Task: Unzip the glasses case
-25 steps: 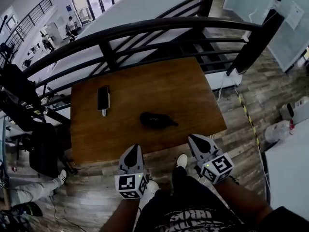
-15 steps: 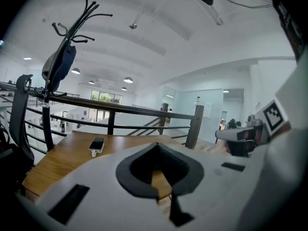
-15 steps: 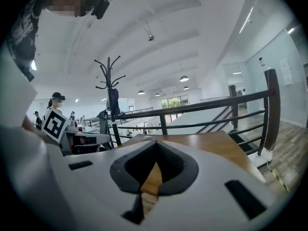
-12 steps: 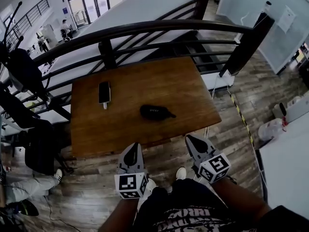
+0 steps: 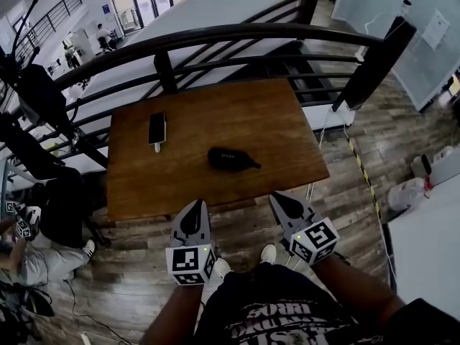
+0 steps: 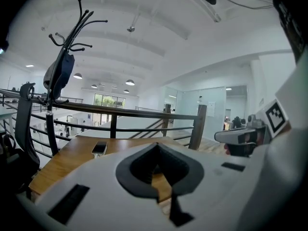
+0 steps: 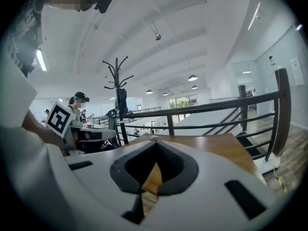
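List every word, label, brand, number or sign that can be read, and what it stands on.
No text here reads with certainty.
Black oval glasses case: small pale mark on top, too small to read.
Person's black shirt: white lettering, blurred and cut off.
White sheet on the glass wall: too small to read.
Left gripper and right gripper: cubes carry square black-and-white markers, no letters.

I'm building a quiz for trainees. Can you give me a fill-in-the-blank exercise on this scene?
In the head view, the phone lies ____ of the glasses case. The left gripper and right gripper both have their fingers ____. The glasses case is touched by ____ gripper.
Missing: left; shut; neither.
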`<state>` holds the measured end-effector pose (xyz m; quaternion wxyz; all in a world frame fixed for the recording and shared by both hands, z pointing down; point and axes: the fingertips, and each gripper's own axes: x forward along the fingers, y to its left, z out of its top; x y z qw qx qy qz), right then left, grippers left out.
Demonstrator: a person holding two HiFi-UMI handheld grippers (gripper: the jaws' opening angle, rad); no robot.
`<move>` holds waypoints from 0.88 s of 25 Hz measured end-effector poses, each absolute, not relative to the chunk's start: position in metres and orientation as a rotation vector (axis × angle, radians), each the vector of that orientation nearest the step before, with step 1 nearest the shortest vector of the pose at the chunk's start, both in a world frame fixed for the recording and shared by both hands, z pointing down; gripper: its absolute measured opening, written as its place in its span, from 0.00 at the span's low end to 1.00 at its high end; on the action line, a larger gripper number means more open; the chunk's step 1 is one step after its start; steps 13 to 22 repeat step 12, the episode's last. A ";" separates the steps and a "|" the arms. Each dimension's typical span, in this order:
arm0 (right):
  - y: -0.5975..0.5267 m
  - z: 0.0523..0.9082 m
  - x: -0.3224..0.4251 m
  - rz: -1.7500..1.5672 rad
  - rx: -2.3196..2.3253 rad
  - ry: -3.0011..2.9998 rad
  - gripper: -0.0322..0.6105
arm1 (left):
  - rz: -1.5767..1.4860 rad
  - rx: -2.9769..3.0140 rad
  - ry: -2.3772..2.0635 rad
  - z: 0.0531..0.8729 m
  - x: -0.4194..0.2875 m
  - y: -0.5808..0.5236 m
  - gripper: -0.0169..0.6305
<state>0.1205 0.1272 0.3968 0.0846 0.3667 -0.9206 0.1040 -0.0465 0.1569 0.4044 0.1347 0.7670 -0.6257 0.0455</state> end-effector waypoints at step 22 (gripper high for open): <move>0.132 0.392 0.124 0.299 1.078 -2.747 0.05 | 0.150 2.230 -1.825 0.399 -0.041 0.159 0.03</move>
